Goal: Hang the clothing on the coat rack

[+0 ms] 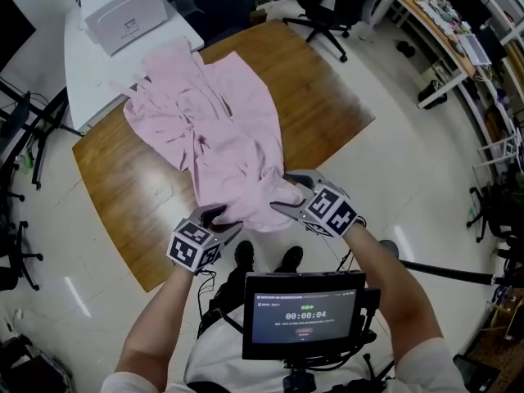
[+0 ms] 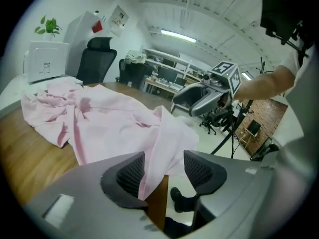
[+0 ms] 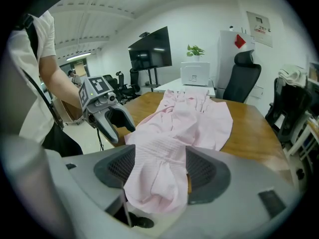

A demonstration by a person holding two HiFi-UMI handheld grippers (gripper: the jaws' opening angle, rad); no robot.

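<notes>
**Pink clothing lies on the bench, a gripper on each side of its near end**

The pink clothing (image 1: 221,129) lies spread out on a brown wooden bench (image 1: 327,105). It is crumpled and full of folds. Its far end reaches toward the back corner of the bench. Its near end hangs a little over the front edge, close to the person.

The left gripper (image 1: 223,219) is at that front edge. Its jaws are wide apart. A thin fold of the pink cloth hangs down between them. The cloth rests against one jaw, and there is a gap on the other side. The jaws do not squeeze it.

The right gripper (image 1: 291,193) is just beside it, at the same end of the clothing. Its jaws are wide apart too. A thick bunch of pink cloth sits between them and fills the space from one jaw to the other. The bunch droops down in front of the jaws.

The two grippers are near each other, with the end of the clothing between them. Both point down at a slant.

A white box (image 1: 123,8) stands on a white table (image 1: 90,72) behind the bench. Its lid is shut, so its inside does not show.

A small screen (image 1: 304,316) sits in front of the person's chest. The person's dark shoes (image 1: 266,256) stand on the pale floor (image 1: 409,162). A black chair (image 1: 327,2) stands behind the bench.
</notes>
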